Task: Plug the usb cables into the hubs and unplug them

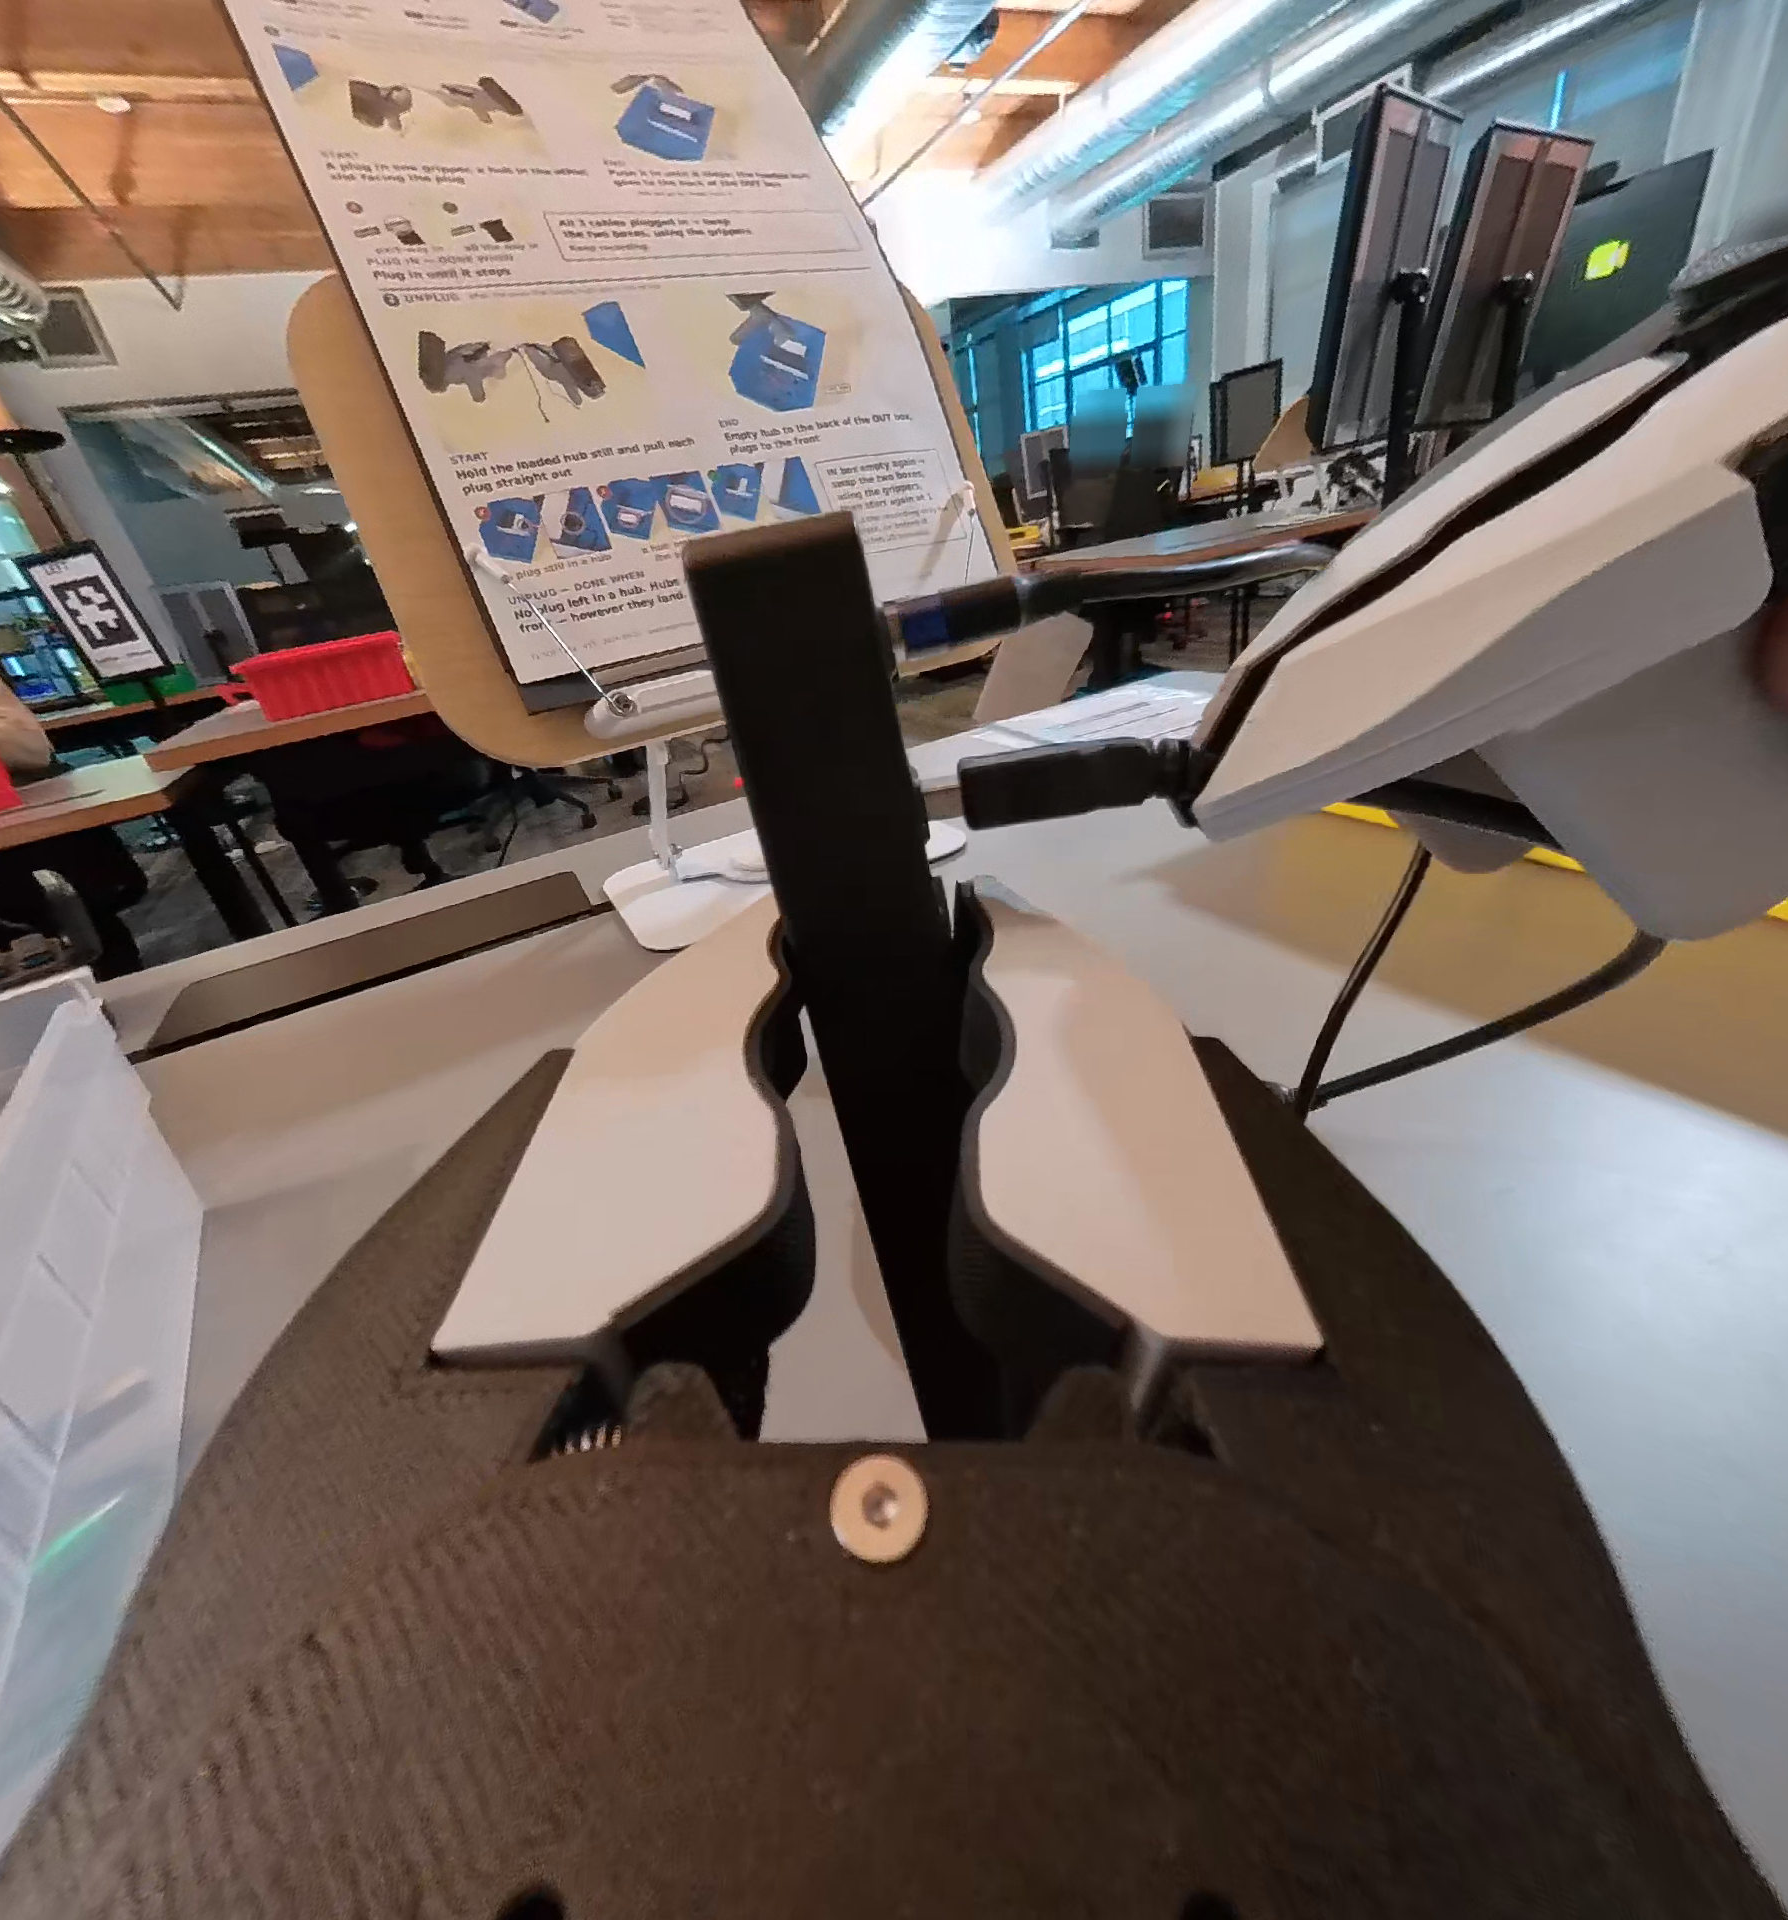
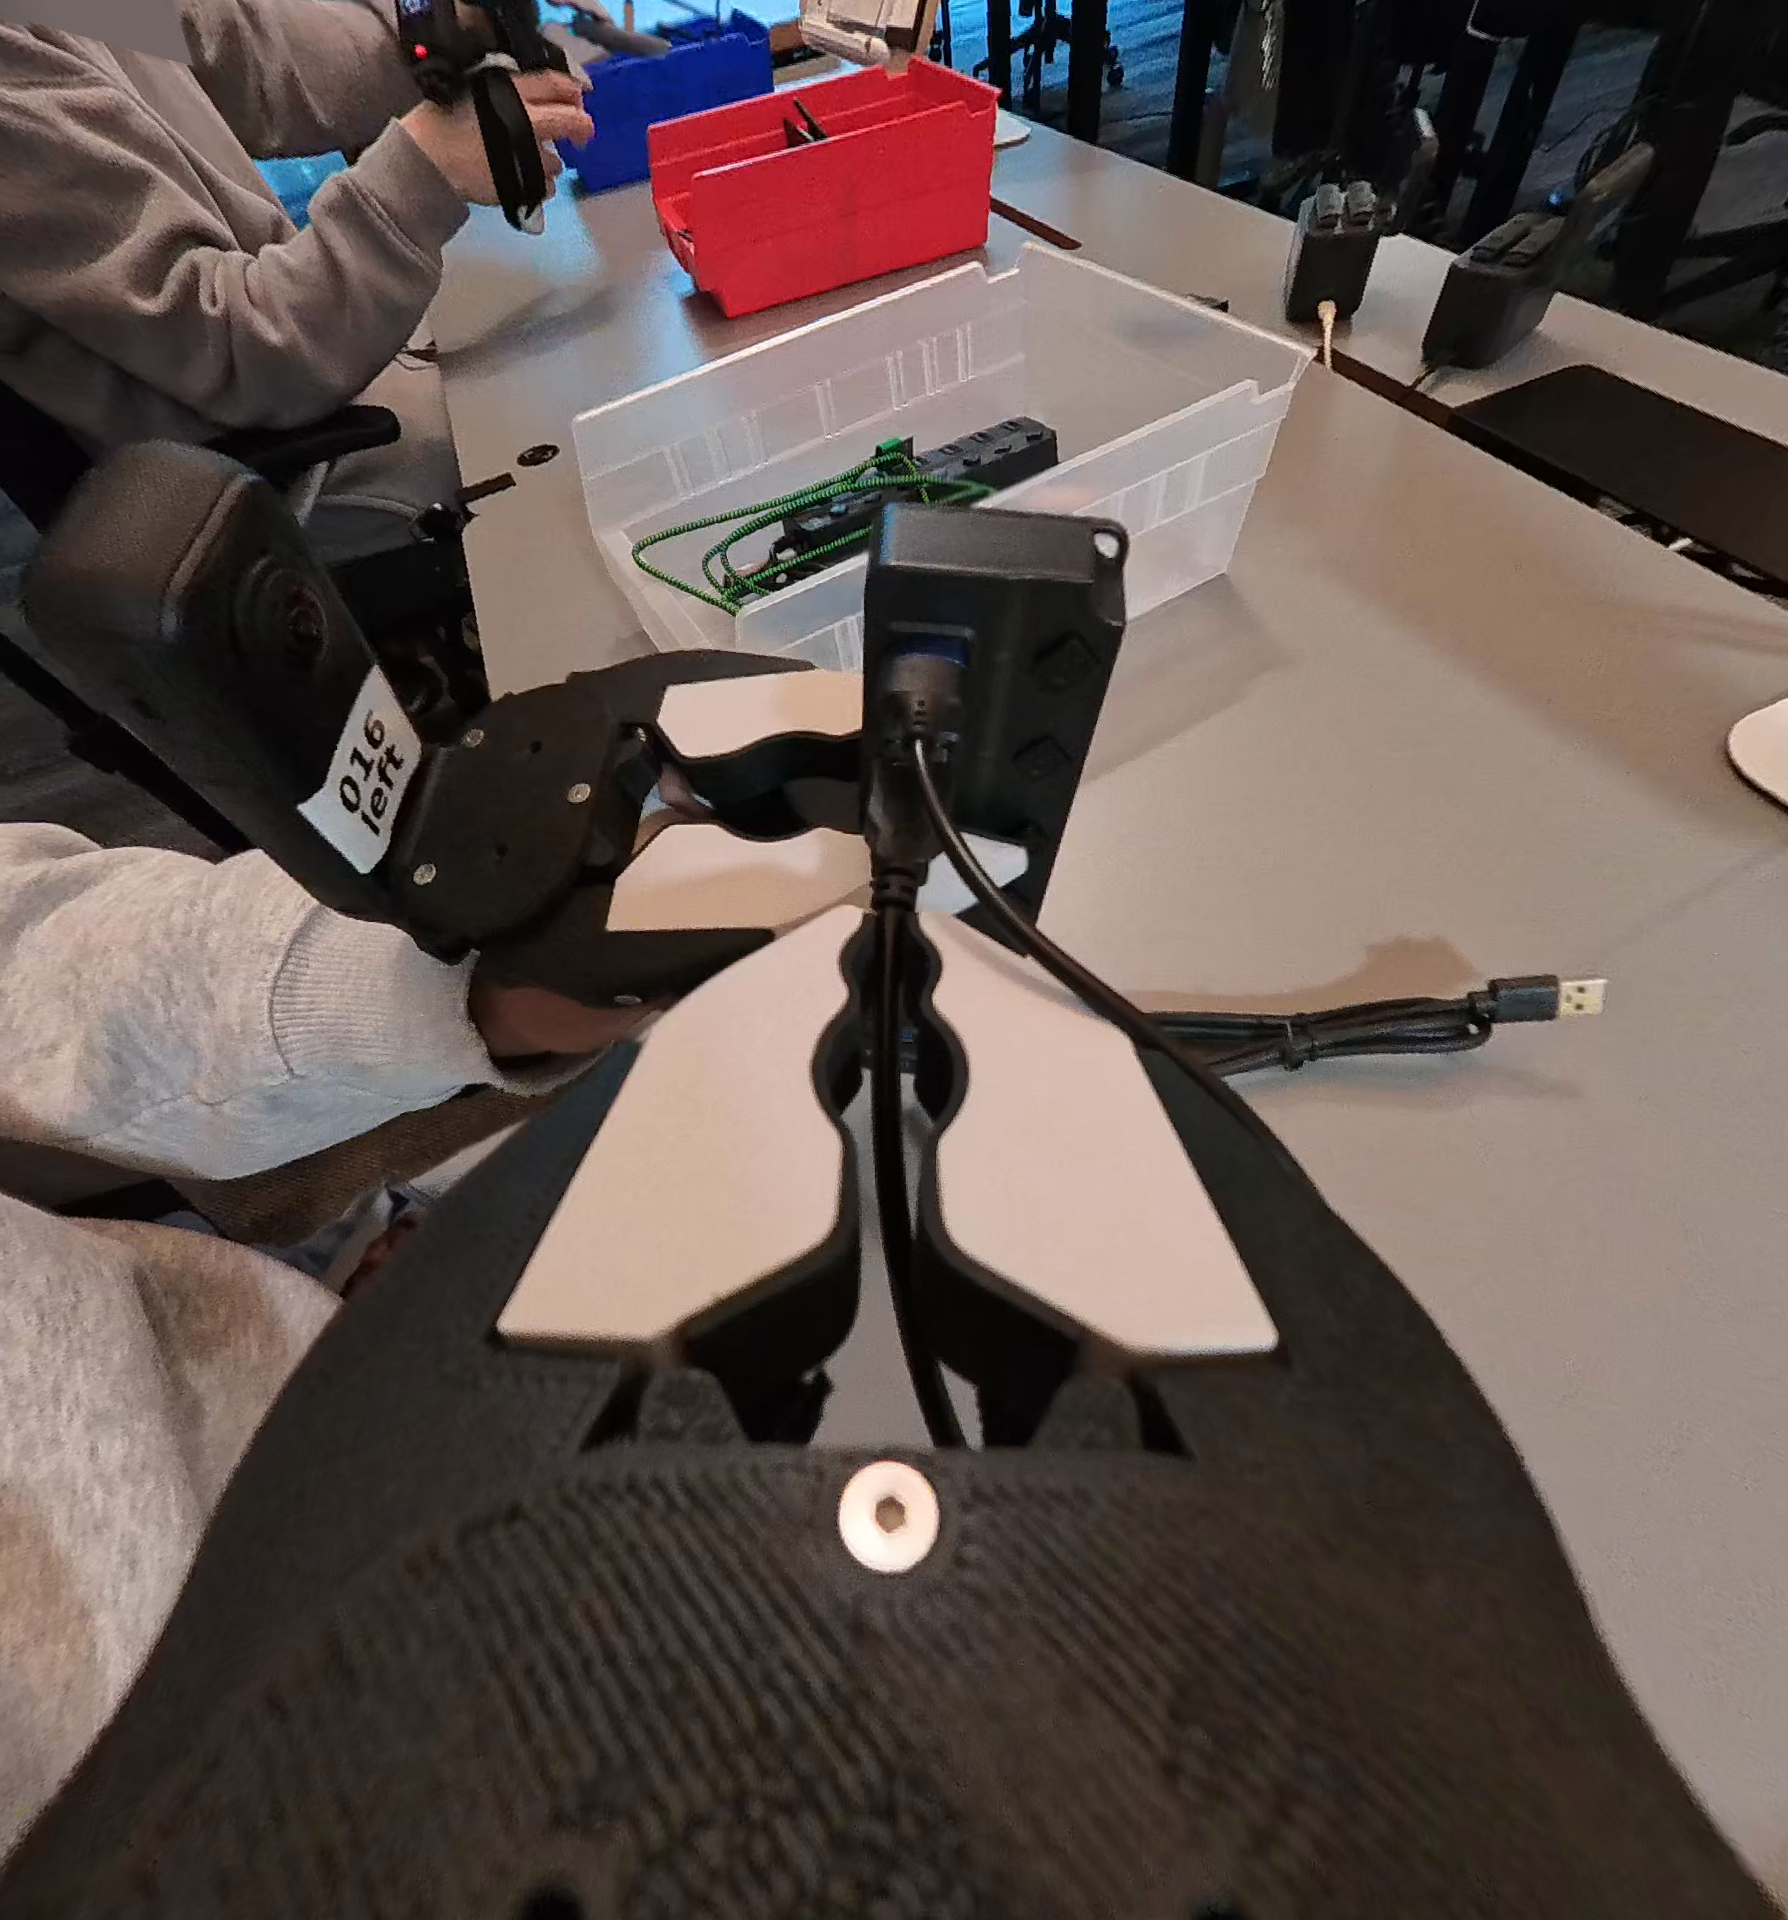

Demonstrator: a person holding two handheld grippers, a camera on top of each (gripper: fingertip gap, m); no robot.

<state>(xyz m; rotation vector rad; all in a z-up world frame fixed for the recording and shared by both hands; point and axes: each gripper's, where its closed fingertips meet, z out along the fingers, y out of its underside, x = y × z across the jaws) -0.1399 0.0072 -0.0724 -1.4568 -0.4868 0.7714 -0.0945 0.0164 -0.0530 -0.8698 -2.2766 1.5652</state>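
Note:
My left gripper (image 1: 869, 925) is shut on a black USB hub (image 1: 796, 748) and holds it upright above the table. One black cable's plug (image 1: 957, 613) sits in a port near the hub's top. My right gripper (image 1: 1196, 795) comes in from the right, shut on a second black USB plug (image 1: 1056, 781) whose tip is just short of the hub's side. In the right wrist view my right gripper (image 2: 892, 920) grips that plug (image 2: 892, 831) just below the plugged-in one (image 2: 916, 707) on the hub (image 2: 1025, 644). The left gripper (image 2: 838, 800) holds the hub from the left.
A bundled black cable with a free USB end (image 2: 1534, 1000) lies on the grey table (image 2: 1441, 727) to the right. A clear bin (image 2: 1129, 343) behind the hub holds hubs and green cables. A red bin (image 2: 838, 197) and a seated person are farther back. An instruction sheet stand (image 1: 599, 343) stands ahead. About 5 cm separates my left fingertips from my right.

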